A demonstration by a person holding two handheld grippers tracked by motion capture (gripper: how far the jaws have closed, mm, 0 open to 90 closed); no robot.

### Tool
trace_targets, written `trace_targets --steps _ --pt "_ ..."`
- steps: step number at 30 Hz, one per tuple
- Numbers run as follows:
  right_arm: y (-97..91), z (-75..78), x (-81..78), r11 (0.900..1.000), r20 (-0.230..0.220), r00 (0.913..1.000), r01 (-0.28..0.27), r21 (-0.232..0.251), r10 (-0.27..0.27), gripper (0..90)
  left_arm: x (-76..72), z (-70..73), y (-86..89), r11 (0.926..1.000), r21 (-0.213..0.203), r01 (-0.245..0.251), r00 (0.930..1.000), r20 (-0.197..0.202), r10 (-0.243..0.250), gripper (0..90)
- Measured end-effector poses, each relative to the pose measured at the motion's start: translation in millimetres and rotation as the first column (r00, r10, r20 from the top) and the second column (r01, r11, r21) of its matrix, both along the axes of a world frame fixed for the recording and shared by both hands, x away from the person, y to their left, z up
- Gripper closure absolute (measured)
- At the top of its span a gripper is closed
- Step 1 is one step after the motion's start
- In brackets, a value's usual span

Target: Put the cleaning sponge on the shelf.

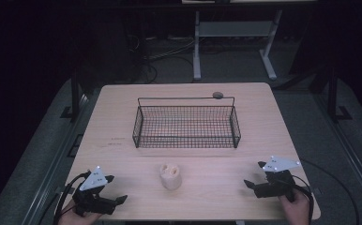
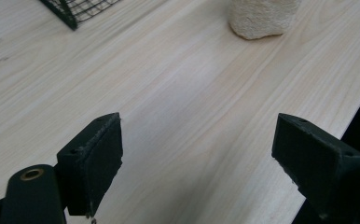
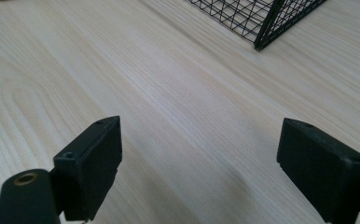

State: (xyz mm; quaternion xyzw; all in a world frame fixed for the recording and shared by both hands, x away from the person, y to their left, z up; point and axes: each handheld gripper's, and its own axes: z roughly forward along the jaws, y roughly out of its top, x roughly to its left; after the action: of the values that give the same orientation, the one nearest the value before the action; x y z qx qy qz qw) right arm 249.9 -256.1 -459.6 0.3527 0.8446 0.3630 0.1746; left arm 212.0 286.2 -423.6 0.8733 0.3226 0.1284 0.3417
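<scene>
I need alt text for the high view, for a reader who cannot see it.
A pale sponge-like lump stands on a wooden table, in front of an empty black wire basket. The left gripper and the right gripper rest open at the near corners.

Looks like a lab or test room. Beyond the pale wooden table [image 1: 123, 122]: dark surroundings, loose cables [image 1: 169, 51] on grey floor, white metal frame legs [image 1: 197, 47] of another bench behind it.

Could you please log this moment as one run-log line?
left gripper: open, idle | right gripper: open, idle | sponge: upright between them, untouched | wire basket: empty
</scene>
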Motion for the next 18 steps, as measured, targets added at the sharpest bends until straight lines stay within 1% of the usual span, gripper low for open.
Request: trace_targets --steps 1,2,6,10,12,18 --pt "0.1 0.1 -0.4 1.0 -0.003 1.0 -0.001 0.001 0.001 13.5 0.6 0.8 -3.7 0.9999 0.01 0.01 0.9999 0.004 -0.01 15.7" --pt "-0.3 -0.1 -0.4 1.0 0.0 1.0 0.0 -0.009 0.0 13.5 1.1 1.3 -5.3 0.9998 0.013 0.016 0.9999 0.003 -0.016 15.7" --pt "-2.6 0.3 -0.7 0.9999 -0.007 0.9999 0.008 0.008 -0.008 13.5 2.7 4.6 -11.4 0.9987 0.033 0.038 0.9993 -0.005 -0.038 15.7" --pt "-4.1 0.6 -1.0 0.9997 -0.006 0.9998 0.018 0.019 -0.018 13.5 3.7 8.4 -15.4 0.9982 0.033 0.05 0.9987 -0.006 -0.05 15.7" --pt "-3.8 1.1 -0.9 0.9996 -0.006 0.9999 0.016 0.024 -0.016 13.5 4.7 10.7 -18.5 0.9973 0.046 0.057 0.9983 -0.011 -0.056 15.7" --pt "0.2 1.0 0.6 0.9999 0.003 1.0 0.005 0.013 -0.005 13.5 5.8 17.2 -24.0 0.9958 0.049 0.077 0.997 -0.009 -0.077 15.7"
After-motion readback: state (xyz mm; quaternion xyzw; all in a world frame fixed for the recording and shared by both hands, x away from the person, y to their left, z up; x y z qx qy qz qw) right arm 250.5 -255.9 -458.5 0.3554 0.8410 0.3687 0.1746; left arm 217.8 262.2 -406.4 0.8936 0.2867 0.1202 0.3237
